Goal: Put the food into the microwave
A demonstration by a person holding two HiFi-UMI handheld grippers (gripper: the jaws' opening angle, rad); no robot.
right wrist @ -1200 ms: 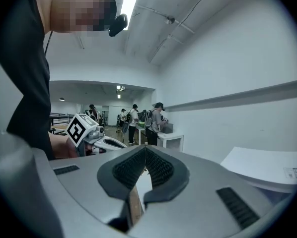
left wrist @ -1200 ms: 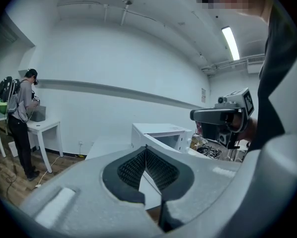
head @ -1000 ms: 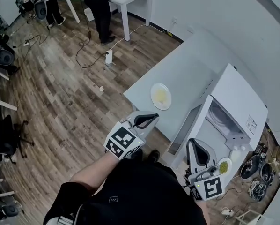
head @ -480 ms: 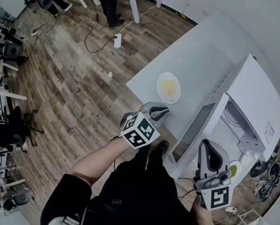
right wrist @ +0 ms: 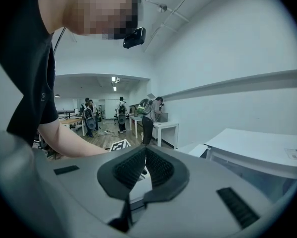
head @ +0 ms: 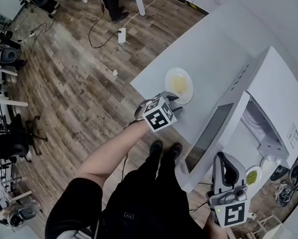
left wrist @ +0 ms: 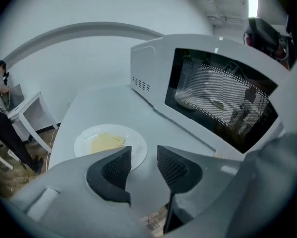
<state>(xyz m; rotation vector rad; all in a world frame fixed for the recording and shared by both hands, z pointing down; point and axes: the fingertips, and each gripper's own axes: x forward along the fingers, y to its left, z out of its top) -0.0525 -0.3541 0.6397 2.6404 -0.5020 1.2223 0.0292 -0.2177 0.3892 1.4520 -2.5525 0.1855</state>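
Change: the left claw (head: 172, 99) has dropped from over the floor to the bench (head: 214, 49) edge, and its jaws are opening.
Left claw state: spread in the left gripper view (left wrist: 142, 162), with nothing between the pads, only bare bench top past them.
Meaning for the task: this looks like the reach for the pick-up; nothing is gripped yet, so the task is at an early stage.
Plate (head: 179, 85): white, flat on the bench just ahead of the left claw and a little to its left; its near rim (left wrist: 110, 144) shows just past the left pad.
Food (left wrist: 106, 142): a pale yellow patch in the middle of the plate, untouched.
Microwave (head: 268, 98): ahead and to the right of the left claw, with its door (head: 214, 133) swung open toward the person.
Microwave inside: the cavity (head: 253, 126) shows only its turntable, no dish.
Right claw (head: 223, 166): pads pressed together and empty (right wrist: 144, 157), held low beside the open door, well apart from the plate.
Small dish (head: 252, 176): just right of the right claw, holding something green; what it rests on I cannot tell.
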